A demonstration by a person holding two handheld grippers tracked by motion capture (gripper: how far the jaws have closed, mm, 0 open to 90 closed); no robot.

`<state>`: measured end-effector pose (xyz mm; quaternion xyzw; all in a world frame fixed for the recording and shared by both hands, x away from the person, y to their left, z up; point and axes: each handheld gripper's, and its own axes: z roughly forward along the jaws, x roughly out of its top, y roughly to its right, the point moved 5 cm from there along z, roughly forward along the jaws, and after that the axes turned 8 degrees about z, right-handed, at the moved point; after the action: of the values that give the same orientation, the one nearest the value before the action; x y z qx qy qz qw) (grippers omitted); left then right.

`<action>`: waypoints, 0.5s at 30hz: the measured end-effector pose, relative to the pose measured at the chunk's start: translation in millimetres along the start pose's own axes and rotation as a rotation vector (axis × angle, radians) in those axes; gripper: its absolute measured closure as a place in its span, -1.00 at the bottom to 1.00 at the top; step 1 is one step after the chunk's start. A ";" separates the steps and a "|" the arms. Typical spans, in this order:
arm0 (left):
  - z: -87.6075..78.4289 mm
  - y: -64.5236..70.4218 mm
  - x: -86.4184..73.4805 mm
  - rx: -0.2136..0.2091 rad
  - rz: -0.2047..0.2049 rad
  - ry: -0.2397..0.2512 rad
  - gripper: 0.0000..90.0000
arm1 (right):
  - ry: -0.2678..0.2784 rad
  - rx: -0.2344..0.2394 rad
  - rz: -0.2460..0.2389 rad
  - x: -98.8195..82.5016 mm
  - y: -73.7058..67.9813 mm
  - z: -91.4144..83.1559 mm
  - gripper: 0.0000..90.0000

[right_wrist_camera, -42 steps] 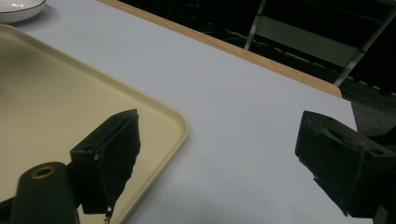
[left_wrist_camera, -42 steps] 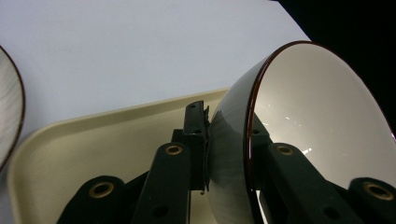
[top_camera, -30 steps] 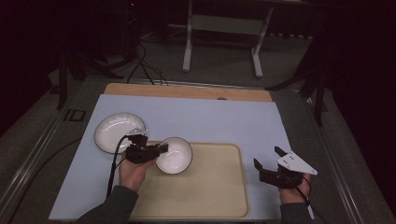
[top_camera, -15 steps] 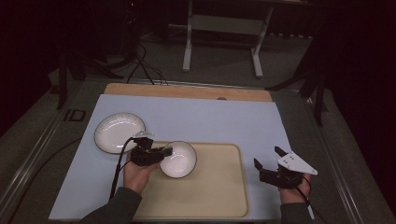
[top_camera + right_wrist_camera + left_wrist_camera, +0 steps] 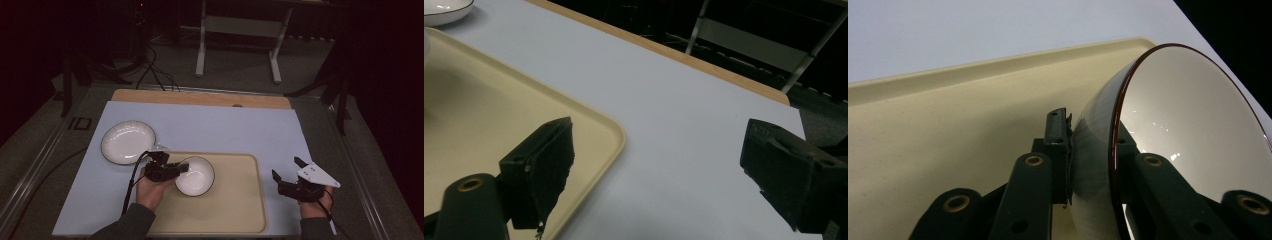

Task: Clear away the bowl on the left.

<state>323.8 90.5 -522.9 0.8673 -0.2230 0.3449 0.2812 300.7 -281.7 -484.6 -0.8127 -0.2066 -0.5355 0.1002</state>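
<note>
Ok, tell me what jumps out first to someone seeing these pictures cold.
The white bowl with its dark rim draws the eye: the left gripper clamps its rim, one jaw inside and one outside, over the left part of the cream tray. A white plate sits on the pale blue mat beyond the tray's left corner. To the right of the tray, the right gripper is held wide open and empty.

Pale blue table, cream tray, white plate
</note>
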 end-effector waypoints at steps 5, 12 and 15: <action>3.3 1.8 -2.4 -0.004 0.006 -0.013 0.75 | 0.000 0.001 0.000 0.0 -0.1 0.0 -0.70; 9.5 3.6 -5.9 -0.010 0.007 -0.033 0.75 | 0.001 0.002 0.000 0.1 -0.3 0.0 -0.70; 11.2 2.4 -6.6 -0.007 0.002 -0.036 0.75 | 0.001 0.002 0.000 0.1 -0.2 0.0 -0.70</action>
<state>323.4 82.8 -533.6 0.8722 -0.2300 0.3287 0.2799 300.6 -281.6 -484.5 -0.8125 -0.2071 -0.5356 0.1008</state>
